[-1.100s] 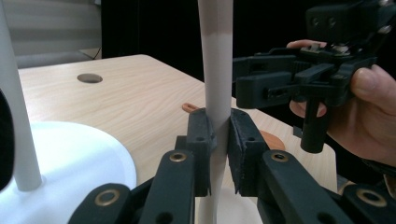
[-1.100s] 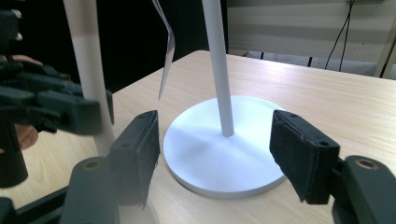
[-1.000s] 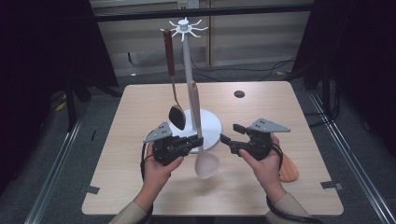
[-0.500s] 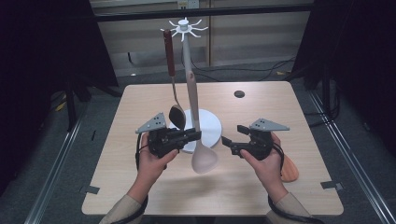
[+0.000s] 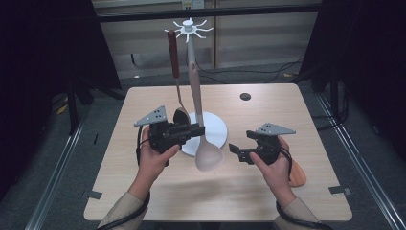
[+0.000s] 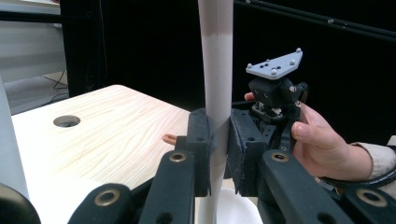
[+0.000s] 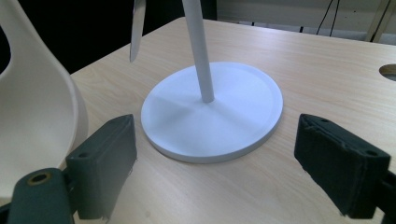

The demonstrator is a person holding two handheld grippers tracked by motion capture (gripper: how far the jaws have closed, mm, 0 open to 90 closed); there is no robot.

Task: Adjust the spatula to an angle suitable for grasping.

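Left gripper (image 5: 194, 130) is clenching the handle of the pale spoon (image 5: 207, 154), jaws pinching it from both sides just above the bowl, as the left gripper view is showing close up (image 6: 218, 140). The spoon is standing nearly upright, bowl down and hanging above the counter (image 5: 268, 191) just in front of the white rack (image 5: 191, 28), handle top up near the hooks. Right gripper (image 5: 235, 149) is released, its jaws have just been opening and nothing is sitting between them; in the right gripper view (image 7: 215, 163) the pads are standing wide with the rack's base (image 7: 212, 112) beyond them and the spoon bowl (image 7: 37, 107) off at the edge. A darker ladle (image 5: 174, 62) is already hanging on the rack, beside the pole. The step looks like hanging the spoon on a free hook. To do it well, the person should be keeping the grip firm and low so the handle isn't swinging, lifting until the handle's end is reaching hook level, and picking a hook away from the ladle so the two aren't knocking. Whether the handle has a hanging hole I cannot tell. The right gripper should be staying clear of the bowl, or steadying the base if the rack is tipping. An orange thing (image 5: 298, 175) is lying by the right hand, partly hidden.
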